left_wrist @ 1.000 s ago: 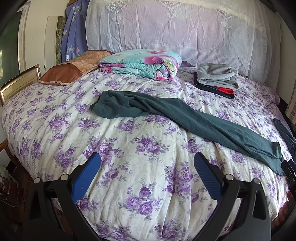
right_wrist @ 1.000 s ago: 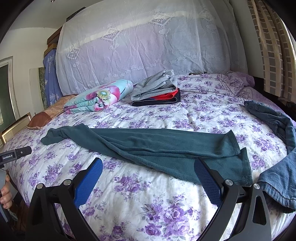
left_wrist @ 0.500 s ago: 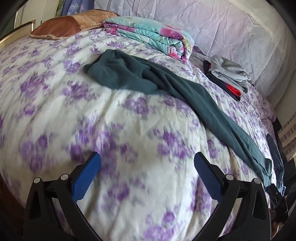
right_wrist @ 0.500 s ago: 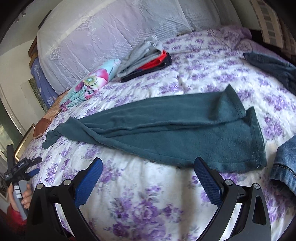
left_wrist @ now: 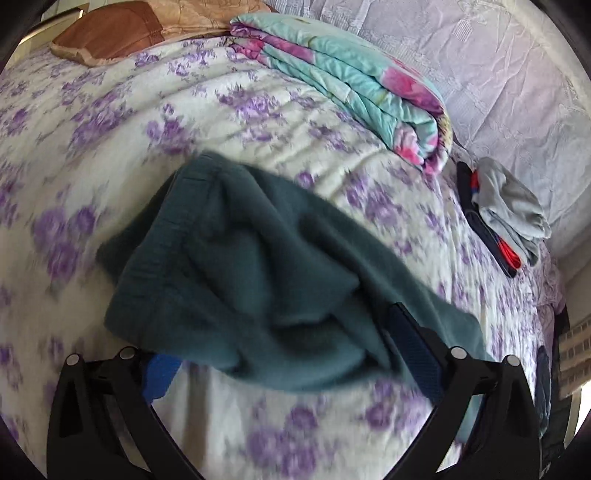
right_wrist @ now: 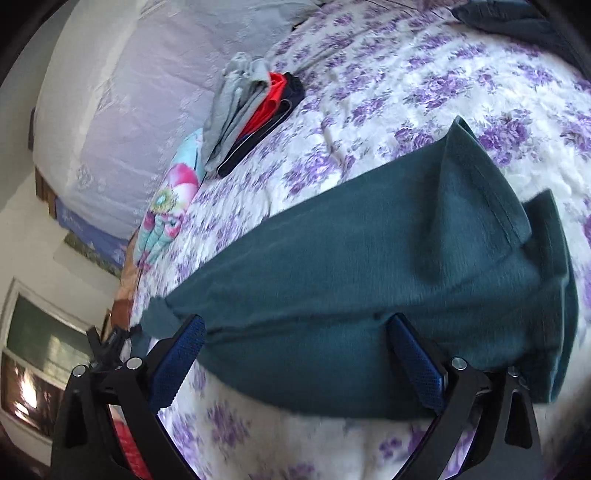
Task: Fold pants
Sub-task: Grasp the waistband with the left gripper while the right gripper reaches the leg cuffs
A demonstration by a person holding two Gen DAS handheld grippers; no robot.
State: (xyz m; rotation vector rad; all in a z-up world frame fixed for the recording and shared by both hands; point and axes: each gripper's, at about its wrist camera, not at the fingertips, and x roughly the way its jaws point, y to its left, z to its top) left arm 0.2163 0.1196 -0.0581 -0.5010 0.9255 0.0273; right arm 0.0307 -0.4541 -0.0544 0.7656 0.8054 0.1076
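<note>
Dark teal pants (left_wrist: 236,266) lie stretched across the floral bedspread (left_wrist: 110,122). In the left wrist view my left gripper (left_wrist: 291,350) is open, low over the bunched waist end, which lies between and partly over its blue pads. In the right wrist view my right gripper (right_wrist: 295,350) is open at the near edge of the pants' leg end (right_wrist: 369,273). The two leg cuffs (right_wrist: 491,206) lie at the right, one slightly offset on the other. The left gripper (right_wrist: 107,343) shows small at the far end.
A folded floral quilt (left_wrist: 351,85) and a brown pillow (left_wrist: 110,33) lie at the head of the bed. A stack of folded grey, red and dark clothes (left_wrist: 509,214) sits beyond the pants. Denim jeans (right_wrist: 517,22) lie at the far right edge.
Both grippers have dropped and moved forward to the pants, left to the waist end, right to the leg end. Both stay open. The pants have not visibly moved.
</note>
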